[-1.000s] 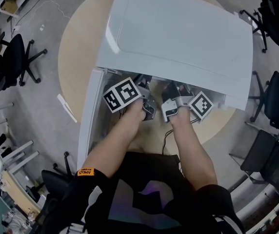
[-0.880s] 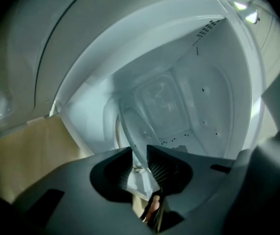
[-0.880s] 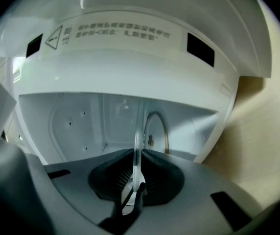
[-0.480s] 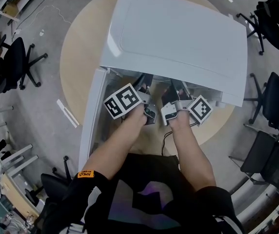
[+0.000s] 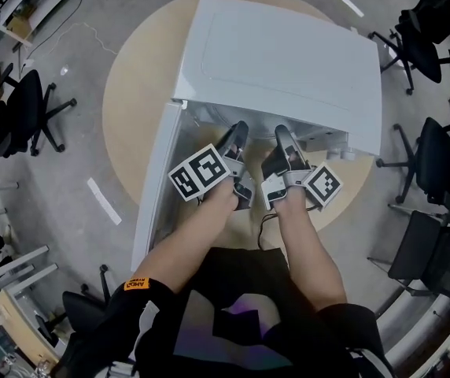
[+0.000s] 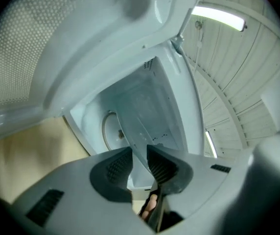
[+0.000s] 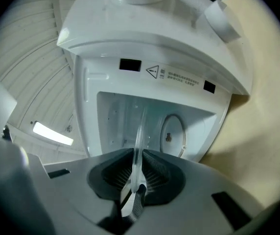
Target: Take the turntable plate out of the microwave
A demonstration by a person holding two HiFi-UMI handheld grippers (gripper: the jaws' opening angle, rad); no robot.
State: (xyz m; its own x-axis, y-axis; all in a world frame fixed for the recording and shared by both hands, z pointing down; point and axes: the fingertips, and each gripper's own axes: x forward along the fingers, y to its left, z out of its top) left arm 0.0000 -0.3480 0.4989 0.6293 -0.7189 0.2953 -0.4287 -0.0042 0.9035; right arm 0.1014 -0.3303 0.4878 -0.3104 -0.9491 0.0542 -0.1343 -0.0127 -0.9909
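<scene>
Both claws are clenched on the glass turntable plate (image 7: 141,129). The left gripper (image 6: 139,153) and the right gripper (image 7: 138,155) each press 2 jaws on its near rim. Seen edge-on, the plate reaches from the jaws into the microwave (image 5: 288,61), in front of the microwave's drive hub (image 7: 168,137). The microwave's door (image 5: 156,187) stands open.

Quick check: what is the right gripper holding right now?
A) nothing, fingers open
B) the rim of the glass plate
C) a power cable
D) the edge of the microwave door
B: in the right gripper view, the fingers of the right gripper are closed on the glass plate, seen edge-on in front of the open microwave.
</scene>
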